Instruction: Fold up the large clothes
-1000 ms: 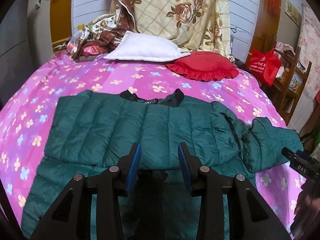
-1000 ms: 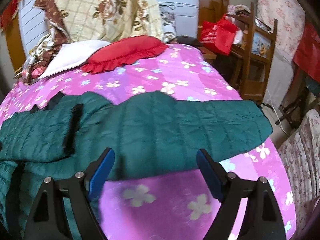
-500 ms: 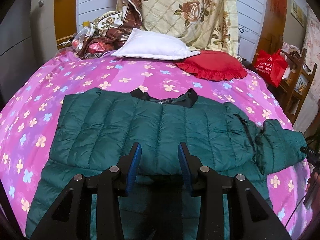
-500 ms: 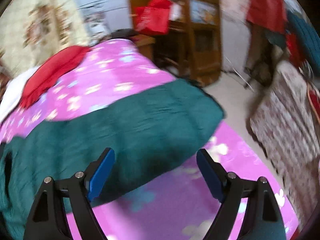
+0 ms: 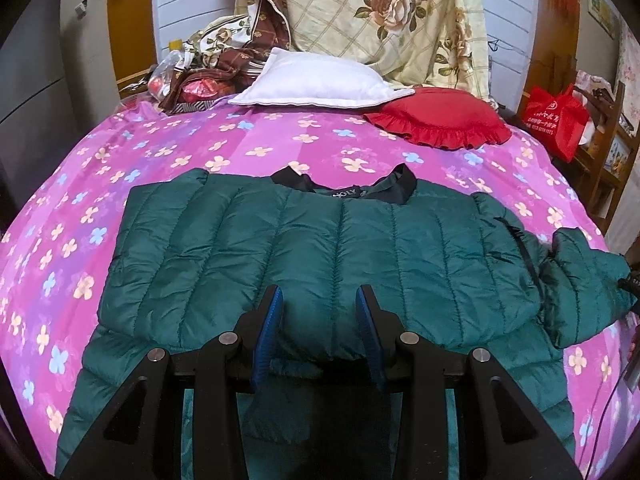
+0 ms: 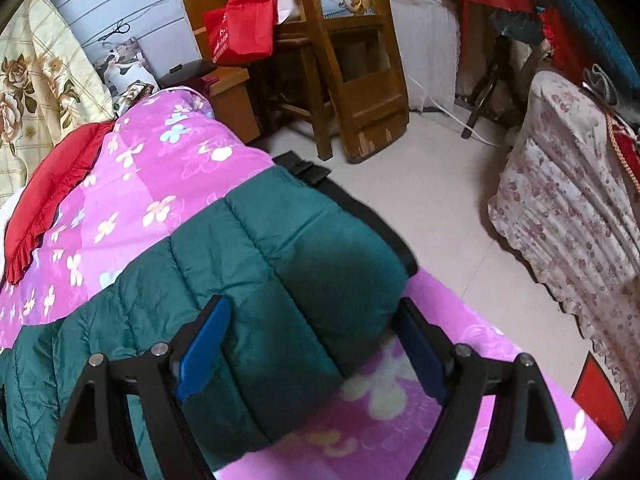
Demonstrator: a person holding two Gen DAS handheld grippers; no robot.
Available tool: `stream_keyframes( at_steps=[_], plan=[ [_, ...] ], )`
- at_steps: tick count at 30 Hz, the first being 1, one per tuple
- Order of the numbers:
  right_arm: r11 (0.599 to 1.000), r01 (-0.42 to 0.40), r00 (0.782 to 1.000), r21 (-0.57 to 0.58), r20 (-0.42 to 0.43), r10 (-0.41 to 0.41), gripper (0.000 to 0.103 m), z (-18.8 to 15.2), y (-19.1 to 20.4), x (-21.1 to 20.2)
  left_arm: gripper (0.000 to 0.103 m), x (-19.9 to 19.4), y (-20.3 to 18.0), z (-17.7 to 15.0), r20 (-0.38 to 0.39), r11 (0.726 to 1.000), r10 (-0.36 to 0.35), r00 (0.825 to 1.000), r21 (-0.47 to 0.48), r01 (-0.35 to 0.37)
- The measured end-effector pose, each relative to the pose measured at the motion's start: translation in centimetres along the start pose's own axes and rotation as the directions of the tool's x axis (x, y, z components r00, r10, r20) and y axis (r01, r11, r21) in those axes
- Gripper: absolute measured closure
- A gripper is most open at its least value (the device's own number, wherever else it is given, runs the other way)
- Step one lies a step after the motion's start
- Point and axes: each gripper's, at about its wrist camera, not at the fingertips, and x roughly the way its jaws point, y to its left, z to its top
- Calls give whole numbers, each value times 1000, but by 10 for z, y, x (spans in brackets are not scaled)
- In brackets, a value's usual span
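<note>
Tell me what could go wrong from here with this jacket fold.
The sleeve end lies at the bed corner, and the open right gripper only straddles it; it could slide to the floor. The left gripper has a thick puffy fold of jacket between its open fingers; a shallow pinch may slip off.

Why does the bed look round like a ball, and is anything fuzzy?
Left wrist view: the fisheye lens bulges the pink bedspread like a dome; the green jacket looks sharp. Right wrist view: the same bending, and the flowers near the tongs look soft and smeared.
</note>
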Motion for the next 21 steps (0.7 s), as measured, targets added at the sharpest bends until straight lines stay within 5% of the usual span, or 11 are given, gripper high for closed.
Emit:
stream_keyframes(
  at_steps=[2, 7, 15, 21],
  plan=[
    [1000, 9, 1000, -29, 11, -8, 29, -1, 5, 1, 84, 1, 1, 0, 0, 1000, 4, 1000, 1, -4],
    [997, -11, 999, -79, 41, 14, 75, -1, 10, -8, 83, 0, 5, 0, -4, 1000, 13, 1000, 3, -13],
    [979, -168, 976, -113, 118, 181, 87, 11, 12, -72, 83, -9, 12, 2, 8, 1000, 13, 1000, -1, -13],
    [917, -318, 925, -242, 134, 356, 90, 8, 56, -139, 83, -24, 33, 1, 20, 999, 33, 999, -2, -33]
  ],
)
